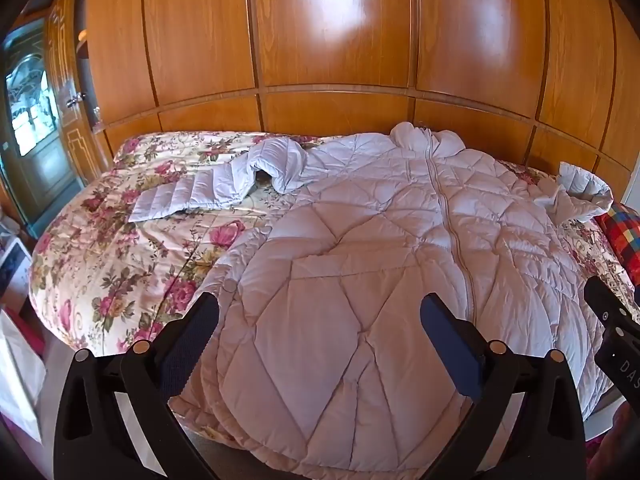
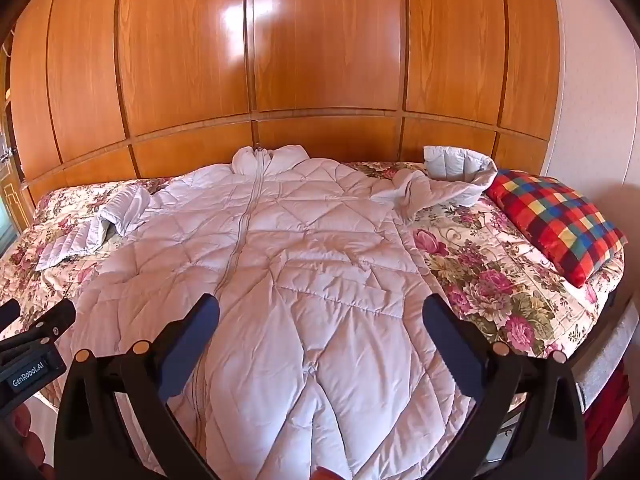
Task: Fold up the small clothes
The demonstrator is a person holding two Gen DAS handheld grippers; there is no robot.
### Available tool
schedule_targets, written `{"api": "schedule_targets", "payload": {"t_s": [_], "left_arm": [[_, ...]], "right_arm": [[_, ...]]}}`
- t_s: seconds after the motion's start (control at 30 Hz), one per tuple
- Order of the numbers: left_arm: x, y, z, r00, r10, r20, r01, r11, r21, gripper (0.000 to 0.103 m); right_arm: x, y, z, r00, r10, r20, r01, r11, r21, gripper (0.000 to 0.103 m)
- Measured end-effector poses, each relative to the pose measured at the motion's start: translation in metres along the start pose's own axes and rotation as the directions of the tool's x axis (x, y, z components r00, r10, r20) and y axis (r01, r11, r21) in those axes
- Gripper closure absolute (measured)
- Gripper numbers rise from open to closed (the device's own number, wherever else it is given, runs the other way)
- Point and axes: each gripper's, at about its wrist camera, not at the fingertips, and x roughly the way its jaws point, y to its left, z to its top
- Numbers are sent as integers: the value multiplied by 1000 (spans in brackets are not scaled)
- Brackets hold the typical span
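Observation:
A pale lilac quilted coat [image 1: 360, 240] [image 2: 280, 260] lies flat and zipped on a floral bedspread [image 1: 112, 248] [image 2: 480, 272], collar toward the wooden wall. Its left sleeve [image 1: 208, 192] [image 2: 92, 228] is bent outward. The right sleeve [image 1: 576, 196] [image 2: 452, 180] is crumpled near the far edge. My left gripper [image 1: 320, 312] hovers open above the coat's hem, left of the zipper [image 1: 448, 216]. My right gripper [image 2: 320, 312] also stands open above the lower part, right of the zipper [image 2: 240, 232]. Nothing is between either pair of fingers.
A checked pillow [image 2: 556, 220] [image 1: 624, 236] lies at the bed's right end. Glossy wooden wardrobe panels [image 1: 332, 40] [image 2: 320, 40] rise behind the bed. A door [image 1: 32, 120] stands at the left. The other gripper shows at each view's edge, right one [image 1: 616, 328] and left one [image 2: 32, 344].

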Motion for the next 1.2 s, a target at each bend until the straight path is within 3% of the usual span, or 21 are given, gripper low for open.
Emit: {"api": "schedule_targets", "payload": {"t_s": [0.4,1.2], "left_arm": [[2,-8,-13,1000,-2,10,3,1000,-6,3],[2,-1,-2,1000,-21,-6,21,1000,-12,3]], "right_arm": [[3,-6,1,1000,10,-16,-10,1000,7,2],[2,-2,0,1000,2,-14,-2,1000,3,2]]}}
